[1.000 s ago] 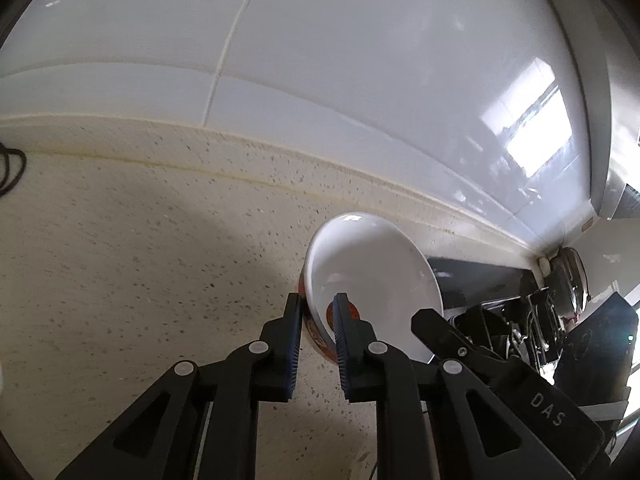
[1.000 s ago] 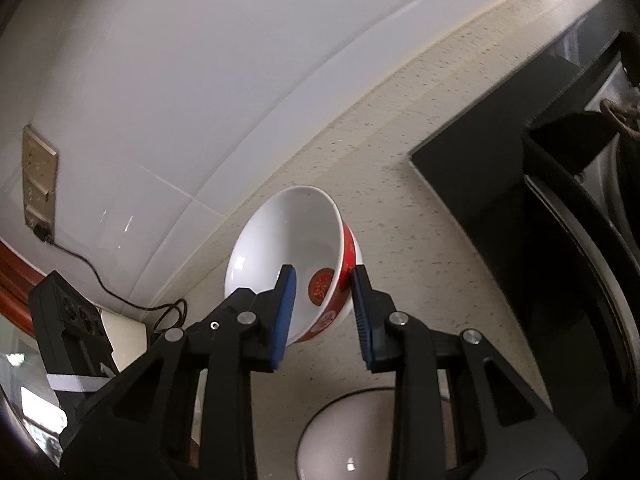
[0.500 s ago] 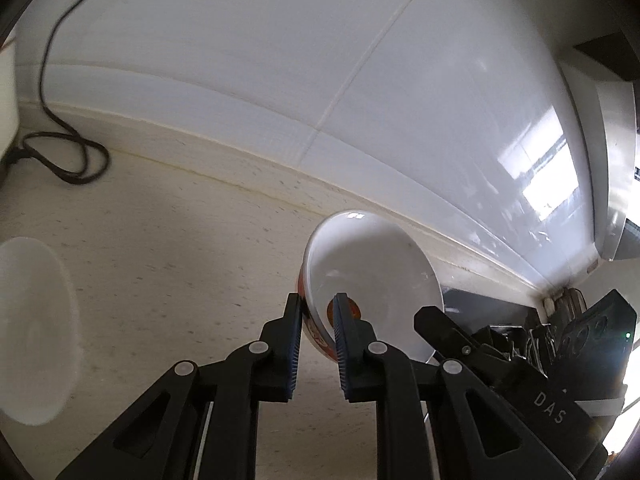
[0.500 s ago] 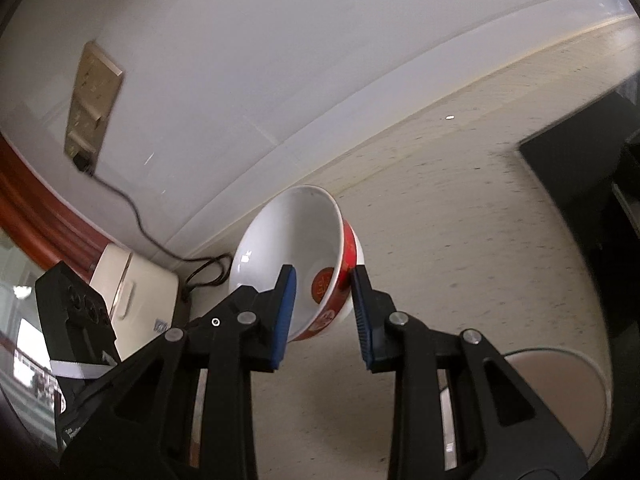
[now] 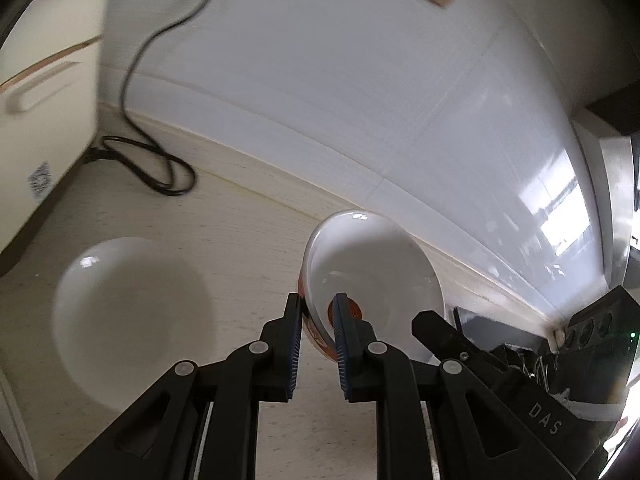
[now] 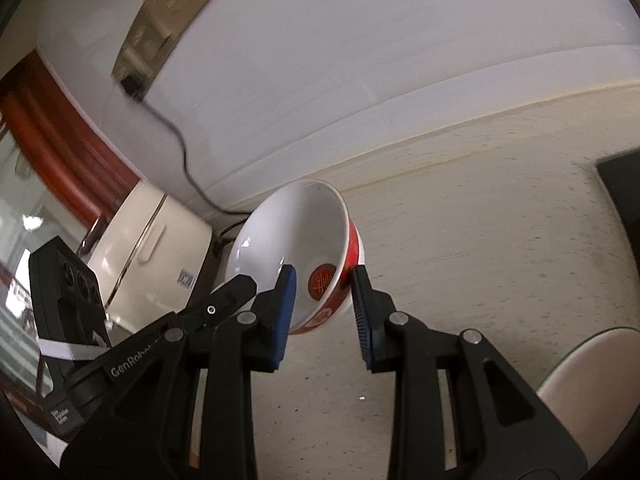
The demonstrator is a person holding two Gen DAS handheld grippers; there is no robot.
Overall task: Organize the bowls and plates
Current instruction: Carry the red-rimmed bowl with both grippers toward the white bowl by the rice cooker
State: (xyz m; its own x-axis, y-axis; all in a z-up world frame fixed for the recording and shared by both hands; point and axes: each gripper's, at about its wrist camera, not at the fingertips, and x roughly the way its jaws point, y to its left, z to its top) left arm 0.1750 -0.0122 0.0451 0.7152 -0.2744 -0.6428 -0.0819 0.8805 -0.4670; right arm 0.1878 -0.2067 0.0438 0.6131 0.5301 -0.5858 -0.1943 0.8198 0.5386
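Now both bowls have swung toward the rice cooker (image 5: pixel 44 92): left gripper (image 5: pixel 316 316) pinches one bowl (image 5: pixel 372 276), right gripper (image 6: pixel 322 292) another (image 6: pixel 296 248), approaching the white plate (image 5: pixel 128 320) for stacking.

The left black two-finger gripper (image 5: pixel 316 316) points toward 12 o'clock, its blue-padded fingers (image 5: pixel 295 344) closed narrowly on the rim of a red-and-white ceramic bowl (image 5: pixel 372 276). The right black two-finger gripper (image 6: pixel 322 300) points likewise, jaws spread wider, straddling the bowl's wall; contact cannot be told.
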